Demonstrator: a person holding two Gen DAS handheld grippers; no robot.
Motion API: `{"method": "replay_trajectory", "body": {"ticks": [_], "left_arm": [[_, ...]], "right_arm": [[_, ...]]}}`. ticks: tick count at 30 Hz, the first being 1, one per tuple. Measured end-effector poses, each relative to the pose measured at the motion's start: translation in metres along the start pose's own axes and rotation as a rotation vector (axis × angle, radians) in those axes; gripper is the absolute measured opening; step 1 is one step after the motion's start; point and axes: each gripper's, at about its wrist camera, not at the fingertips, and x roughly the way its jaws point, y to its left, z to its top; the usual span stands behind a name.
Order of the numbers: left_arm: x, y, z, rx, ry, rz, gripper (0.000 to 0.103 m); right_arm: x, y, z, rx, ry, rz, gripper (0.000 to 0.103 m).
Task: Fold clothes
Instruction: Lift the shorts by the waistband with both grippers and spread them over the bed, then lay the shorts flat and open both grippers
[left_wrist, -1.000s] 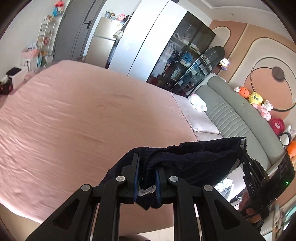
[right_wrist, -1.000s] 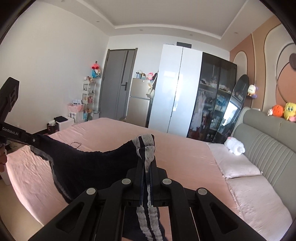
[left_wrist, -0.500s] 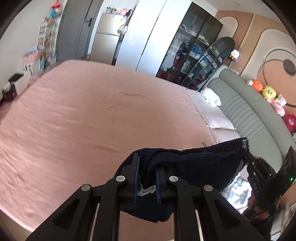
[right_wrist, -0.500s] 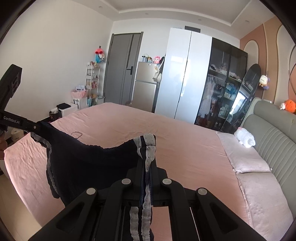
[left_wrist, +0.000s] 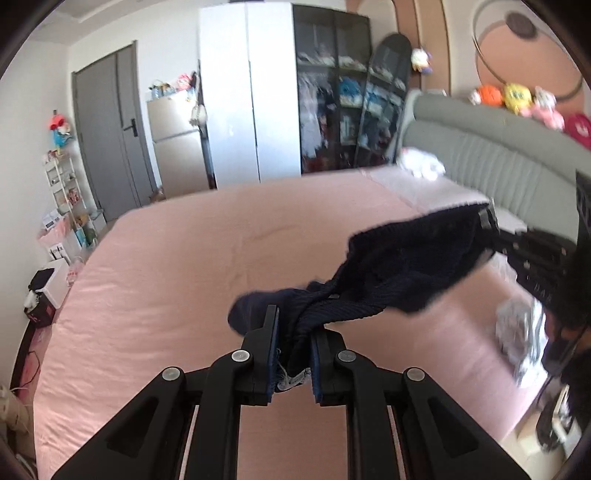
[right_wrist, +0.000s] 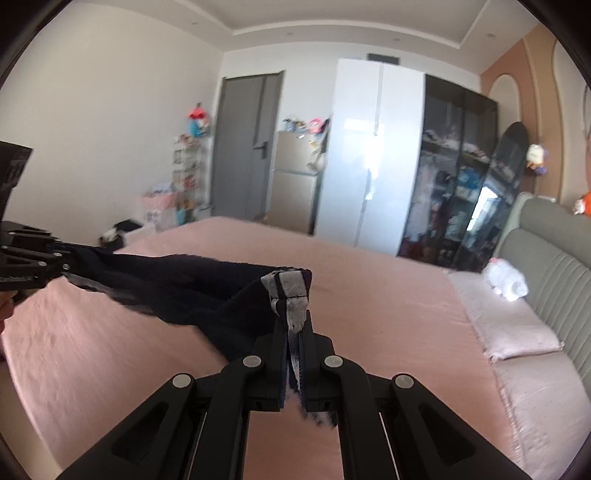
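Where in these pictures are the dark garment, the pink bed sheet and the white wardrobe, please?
dark garment (left_wrist: 399, 269): left wrist view, on the ribbed middle of the cloth.
pink bed sheet (left_wrist: 166, 277): left wrist view, on a bare stretch.
white wardrobe (right_wrist: 369, 147): right wrist view, on its doors.

hand-held grippers: 2 (left_wrist: 293, 345) (right_wrist: 293, 345) | dark garment (left_wrist: 399, 273): 1 | bed (left_wrist: 166, 277): 1 | pillows (right_wrist: 513, 332): 2

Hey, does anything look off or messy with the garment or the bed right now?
Nothing looks damaged or spilled. The dark garment hangs twisted and bunched between the left gripper and right gripper, above the pink bed, not spread flat.
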Motion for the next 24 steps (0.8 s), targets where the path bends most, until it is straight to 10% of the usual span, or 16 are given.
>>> {"method": "replay_trajectory", "body": {"ticks": [11, 24], "left_arm": [[0.045, -0.075, -0.192, 0.057, 0.310, -0.079, 0.012], [0.044, -0.090, -0.195, -0.014, 0.357, 0.010, 0.016]], "right_arm": [[-0.011, 0.032, -0.199, 0.081, 0.256, 0.137, 0.002], [-0.028, 0.030, -0.253, 0.148, 0.339, 0.133, 0.009]]}}
